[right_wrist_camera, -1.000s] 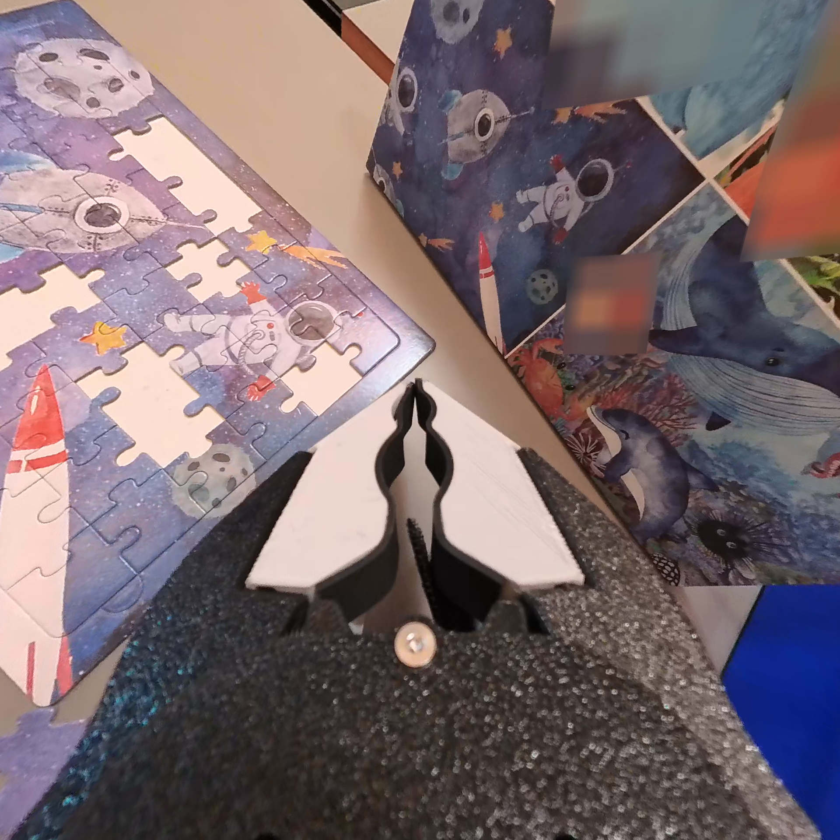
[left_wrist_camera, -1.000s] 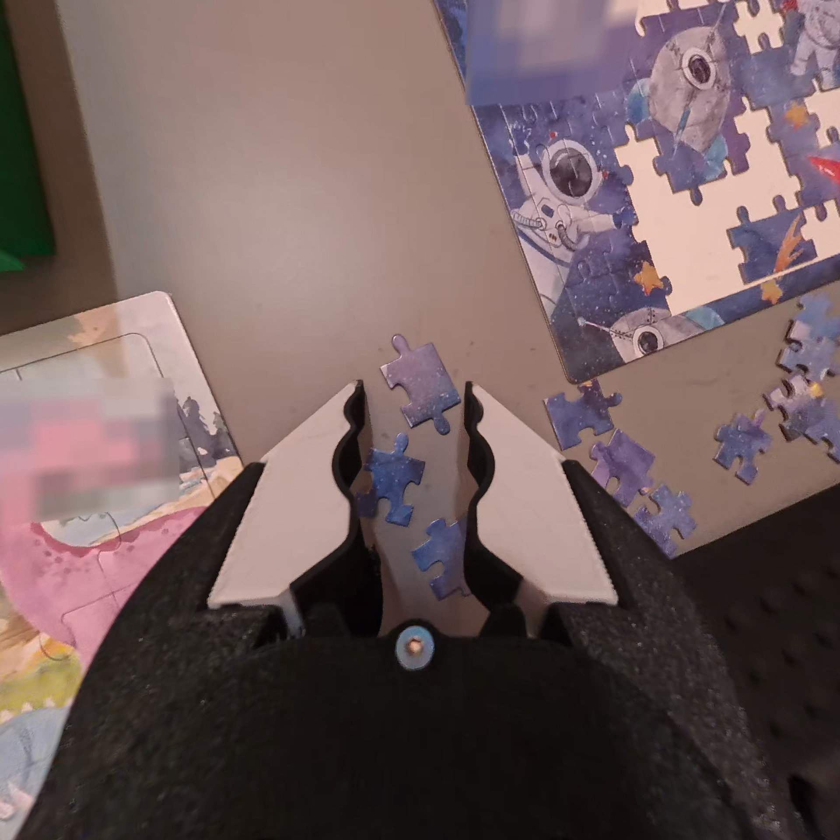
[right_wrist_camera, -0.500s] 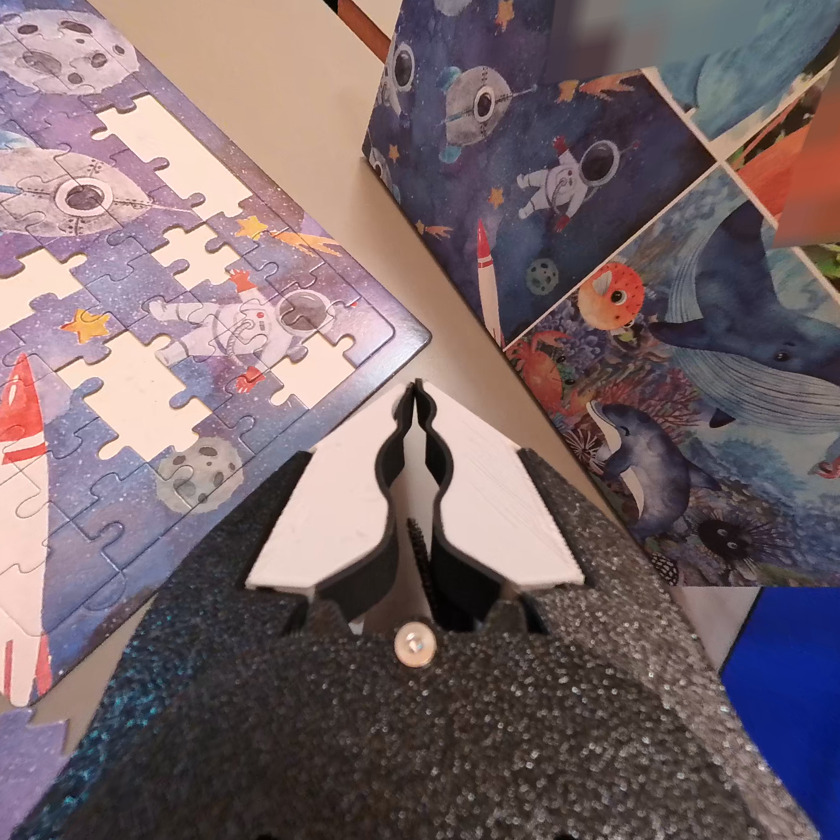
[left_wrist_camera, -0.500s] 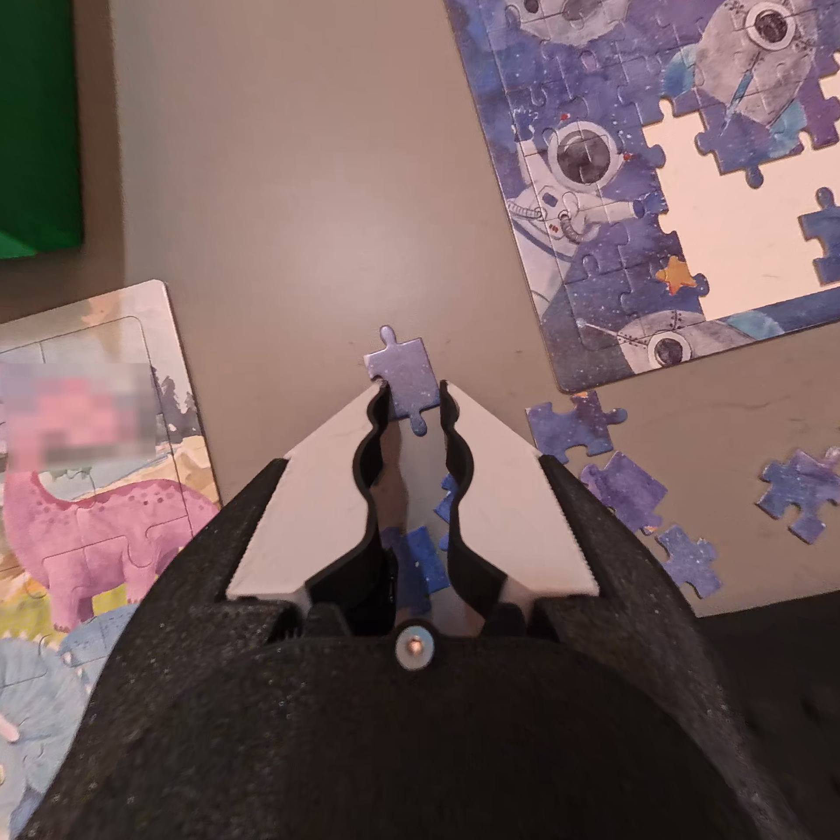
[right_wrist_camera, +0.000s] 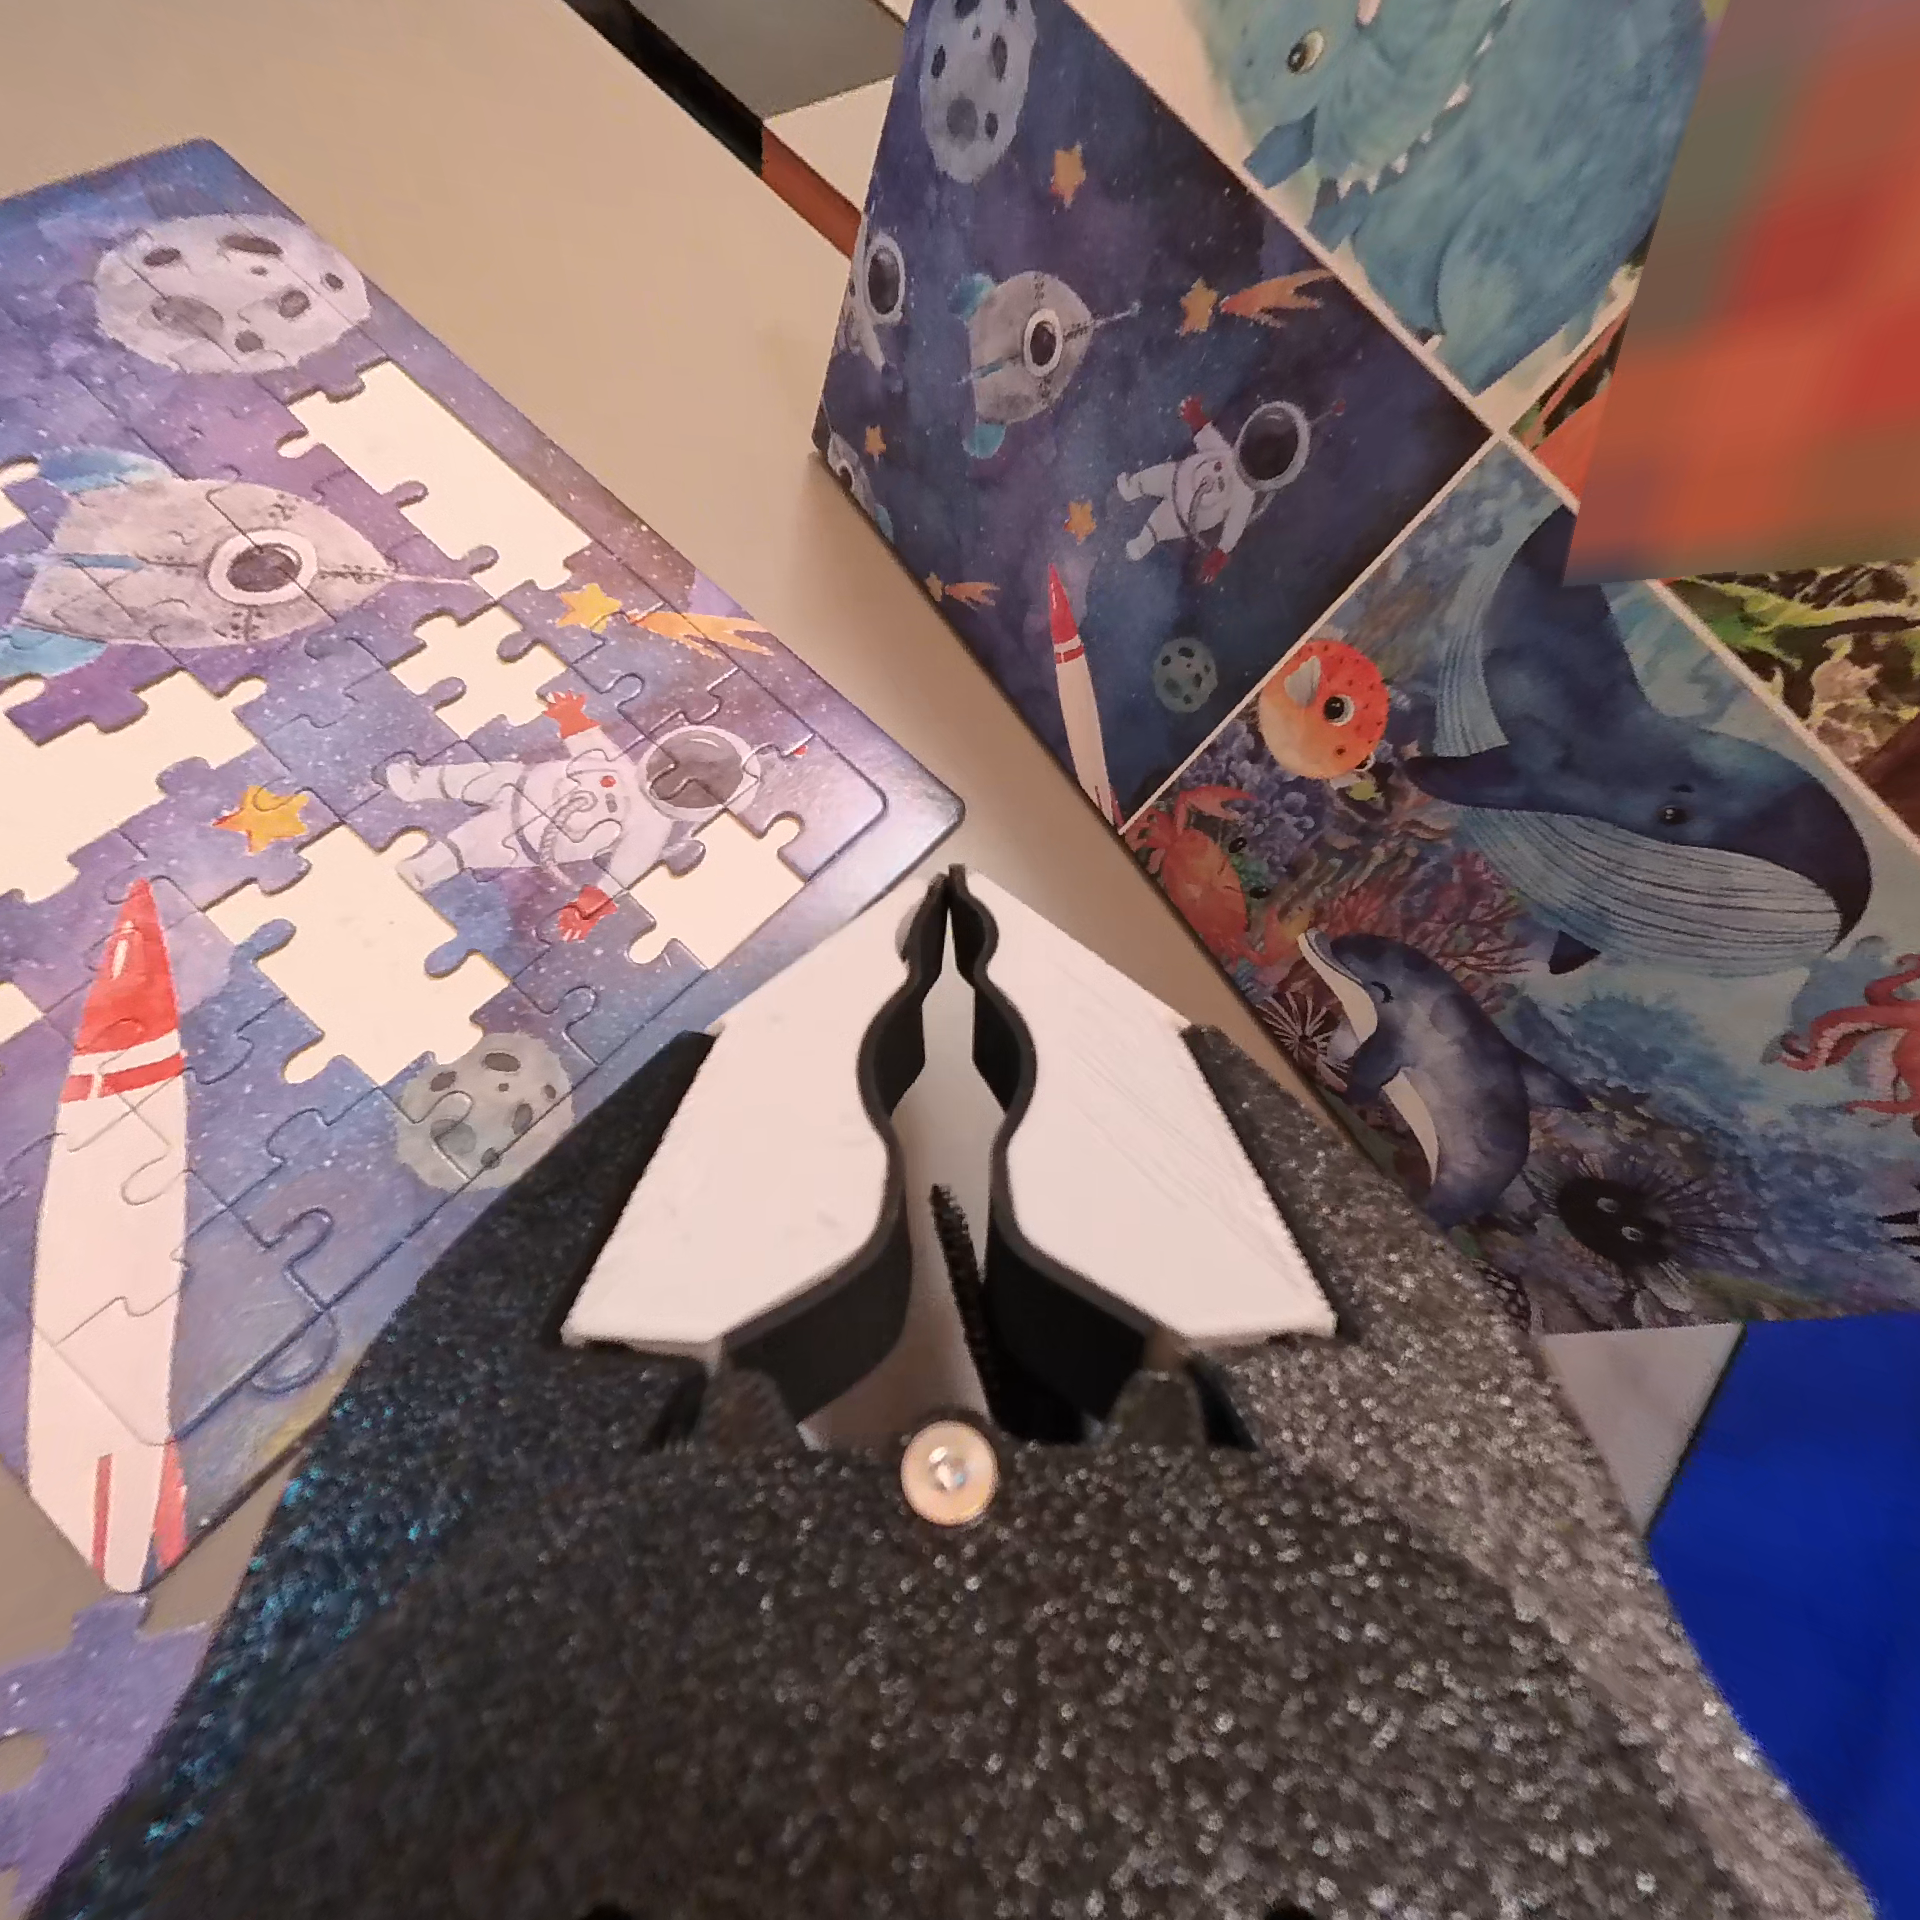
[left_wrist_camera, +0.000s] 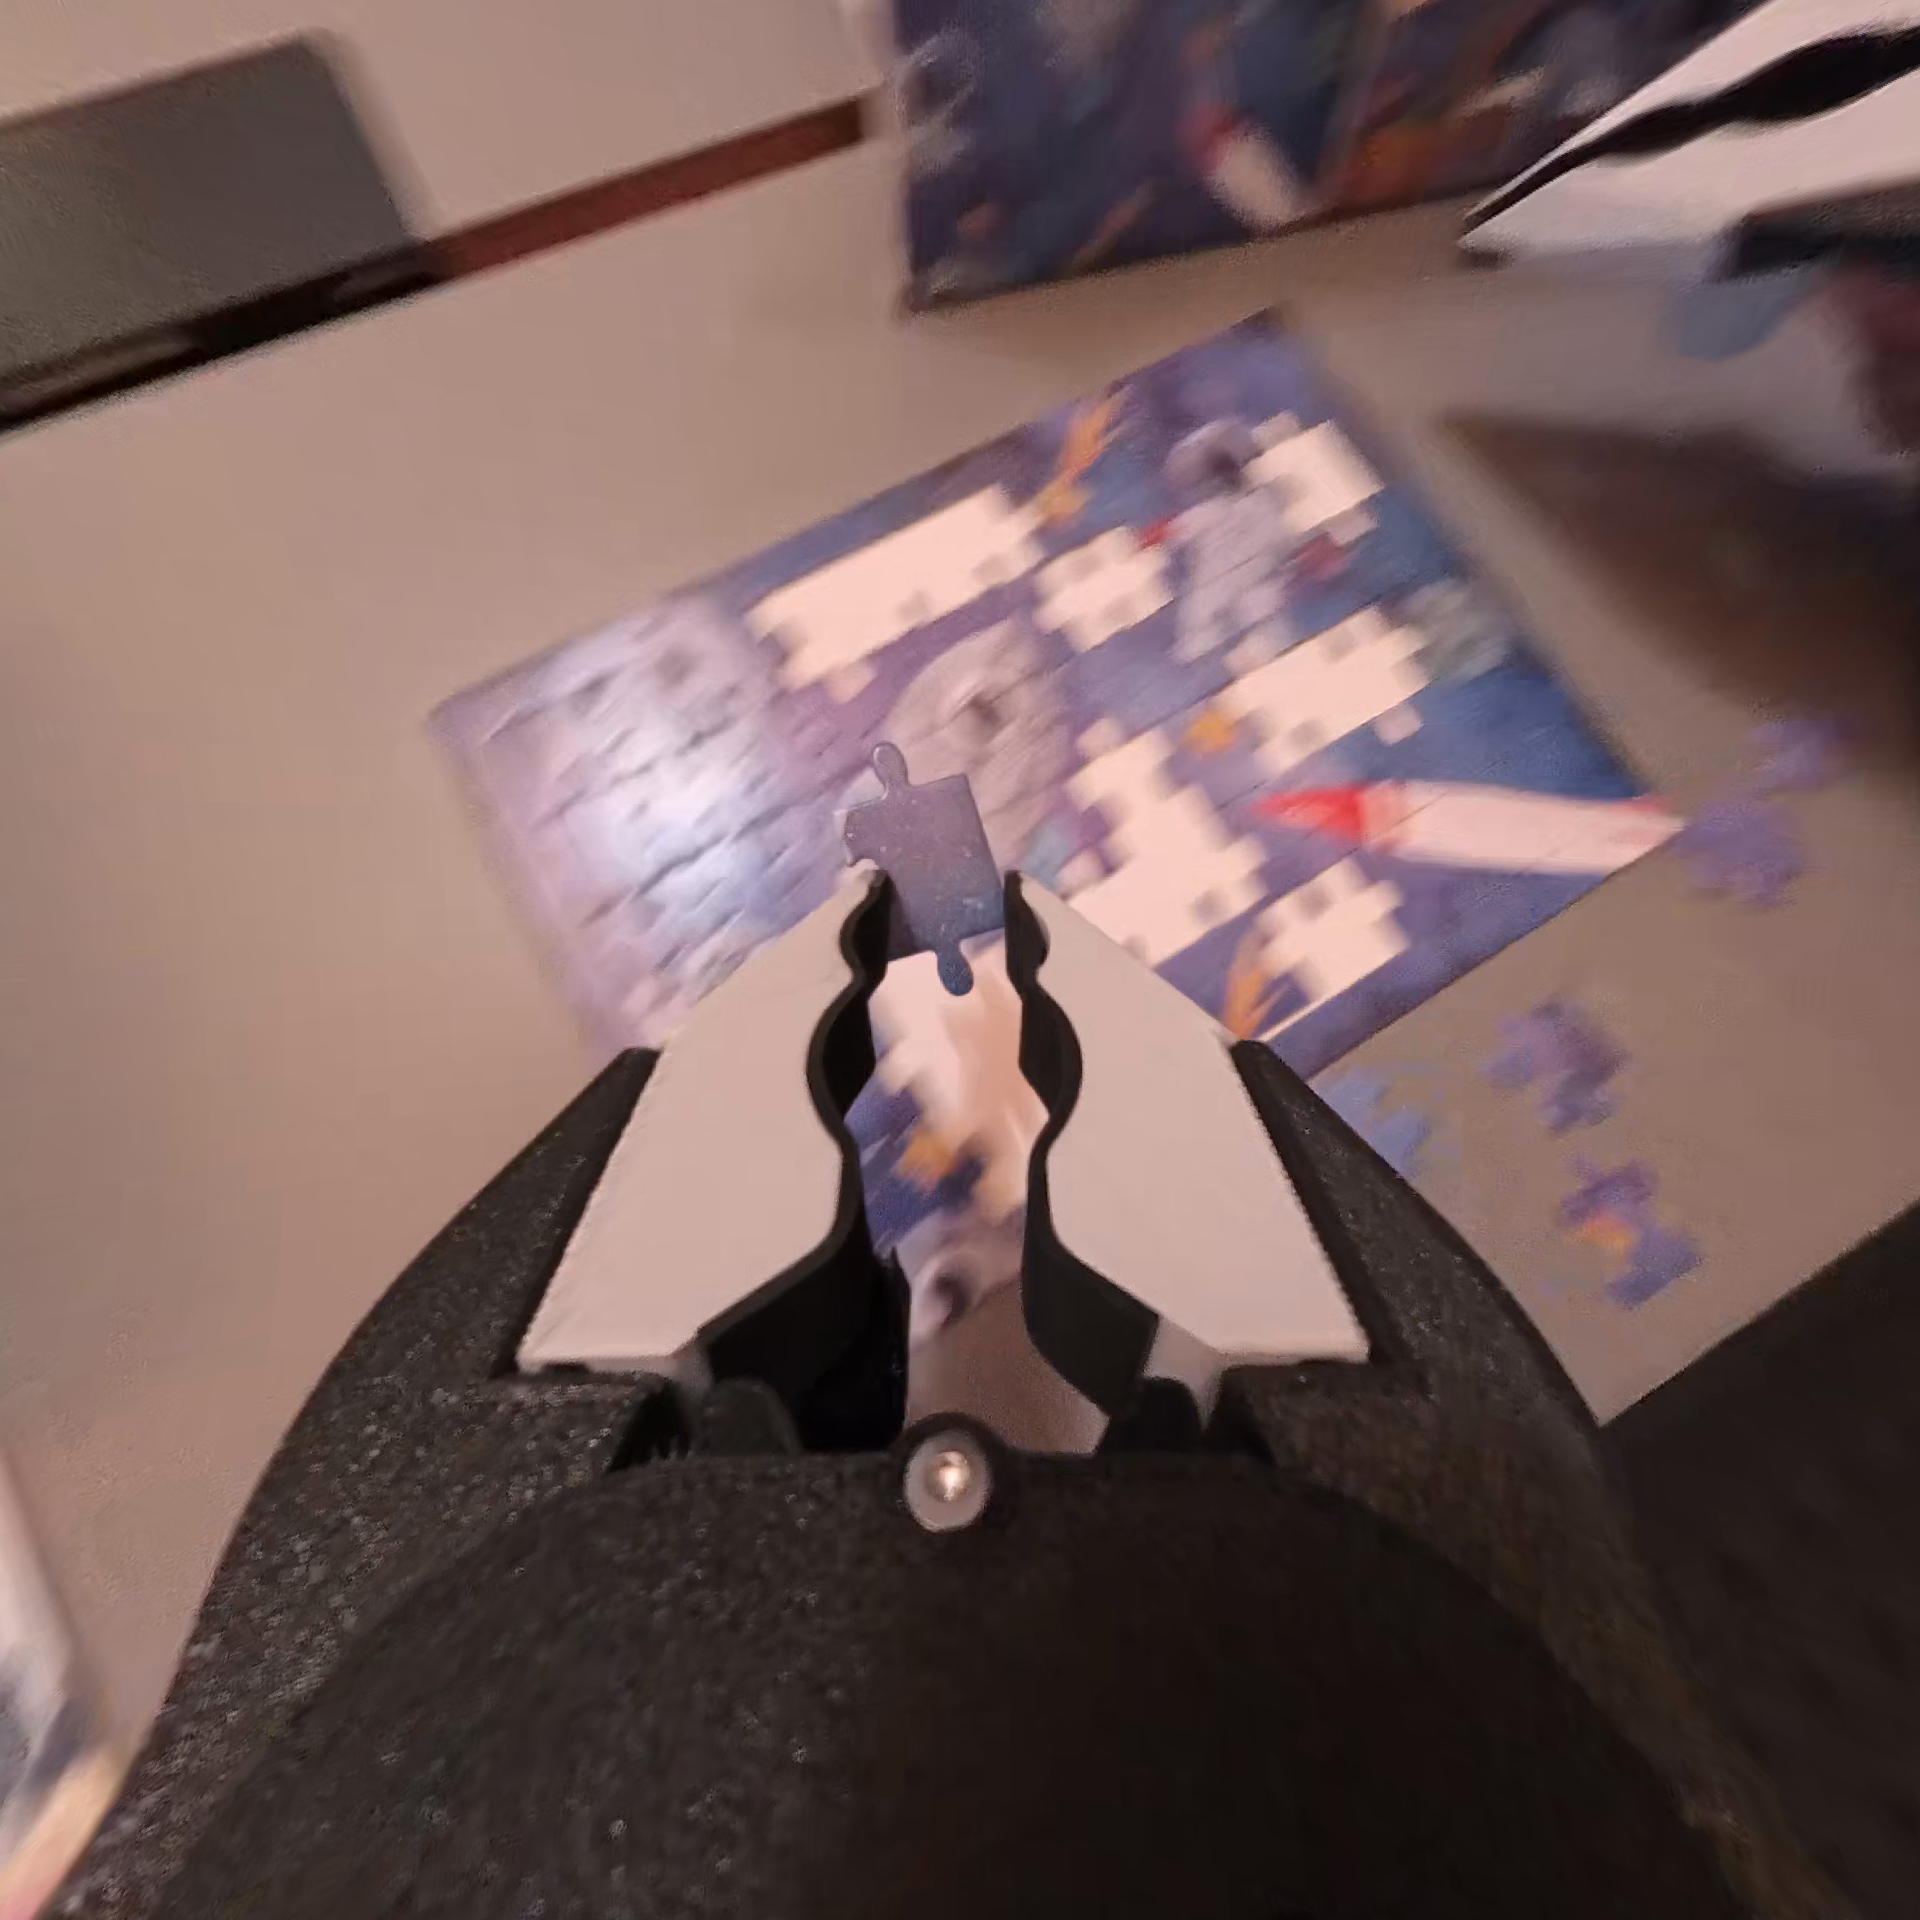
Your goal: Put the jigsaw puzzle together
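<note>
Left wrist view: left gripper grasps a dark-blue cardboard jigsaw piece, carried above the half-filled space-themed puzzle board. Transport step, judging by blur. Next: align tab with a white gap. Right gripper clenched, empty, right of the board.

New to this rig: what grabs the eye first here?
The blue puzzle piece pinched in the left tongs, held up over the half-filled space puzzle with its white gaps. Next, the picture box standing right of the puzzle, beyond the shut, empty right tongs.
</note>
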Action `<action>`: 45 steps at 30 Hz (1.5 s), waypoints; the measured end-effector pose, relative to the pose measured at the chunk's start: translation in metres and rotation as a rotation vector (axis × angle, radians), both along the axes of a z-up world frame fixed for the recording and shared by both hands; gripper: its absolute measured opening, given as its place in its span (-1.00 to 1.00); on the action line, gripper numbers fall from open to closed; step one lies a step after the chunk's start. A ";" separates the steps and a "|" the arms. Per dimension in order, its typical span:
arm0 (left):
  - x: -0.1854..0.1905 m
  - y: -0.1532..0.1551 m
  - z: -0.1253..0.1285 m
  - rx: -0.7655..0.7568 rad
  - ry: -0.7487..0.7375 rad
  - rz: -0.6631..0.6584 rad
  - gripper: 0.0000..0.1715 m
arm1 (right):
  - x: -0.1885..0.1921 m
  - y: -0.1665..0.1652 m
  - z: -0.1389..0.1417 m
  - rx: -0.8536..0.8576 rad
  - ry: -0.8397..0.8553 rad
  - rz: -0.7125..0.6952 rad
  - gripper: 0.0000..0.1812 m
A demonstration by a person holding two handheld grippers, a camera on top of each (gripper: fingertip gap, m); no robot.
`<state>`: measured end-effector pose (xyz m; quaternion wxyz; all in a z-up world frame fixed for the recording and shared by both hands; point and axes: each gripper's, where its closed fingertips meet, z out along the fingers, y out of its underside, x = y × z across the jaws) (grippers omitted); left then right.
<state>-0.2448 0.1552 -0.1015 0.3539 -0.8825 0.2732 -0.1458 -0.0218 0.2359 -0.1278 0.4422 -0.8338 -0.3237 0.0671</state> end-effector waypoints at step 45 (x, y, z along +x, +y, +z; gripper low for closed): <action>0.143 0.052 -0.068 -0.179 -0.022 -0.190 -1.00 | -0.041 -0.007 -0.037 0.026 -0.218 0.200 -1.00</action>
